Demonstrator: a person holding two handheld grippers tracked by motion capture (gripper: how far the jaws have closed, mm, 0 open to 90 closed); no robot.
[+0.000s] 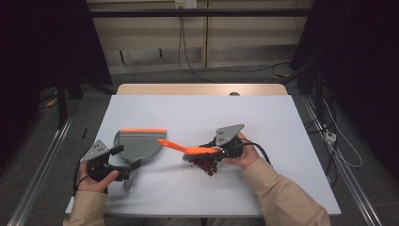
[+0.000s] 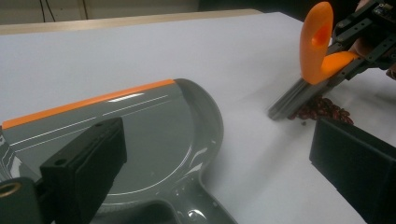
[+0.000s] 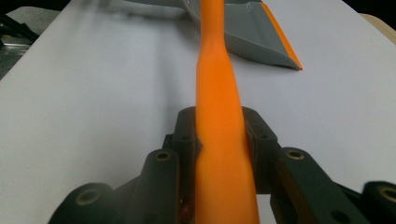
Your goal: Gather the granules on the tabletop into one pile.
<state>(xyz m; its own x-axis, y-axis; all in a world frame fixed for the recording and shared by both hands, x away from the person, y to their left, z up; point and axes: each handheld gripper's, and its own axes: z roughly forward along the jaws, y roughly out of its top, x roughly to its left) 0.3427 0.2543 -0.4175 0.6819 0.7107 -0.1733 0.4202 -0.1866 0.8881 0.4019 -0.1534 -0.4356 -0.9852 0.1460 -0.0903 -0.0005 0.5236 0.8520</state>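
A grey dustpan point(image 1: 136, 146) with an orange front lip lies on the white table point(image 1: 282, 122), left of centre. My left gripper point(image 1: 124, 160) stands open at the pan's rear. In the left gripper view its jaws point(image 2: 219, 168) are wide apart over the dustpan point(image 2: 154, 135), with the pan's handle low between them, untouched. My right gripper point(image 1: 211, 149) is shut on the orange handle of a brush point(image 1: 181, 147). The brush's grey bristles point(image 2: 292, 100) rest against a pile of dark red beans point(image 1: 207, 165). In the right gripper view, the handle point(image 3: 219, 93) runs from the right gripper point(image 3: 219, 126) toward the dustpan point(image 3: 252, 37).
The table's wooden far edge point(image 1: 202, 89) shows beyond the white top. Cables point(image 1: 188, 56) run over the floor behind, and metal rails point(image 1: 42, 165) flank the table. White surface lies open at the far and right sides.
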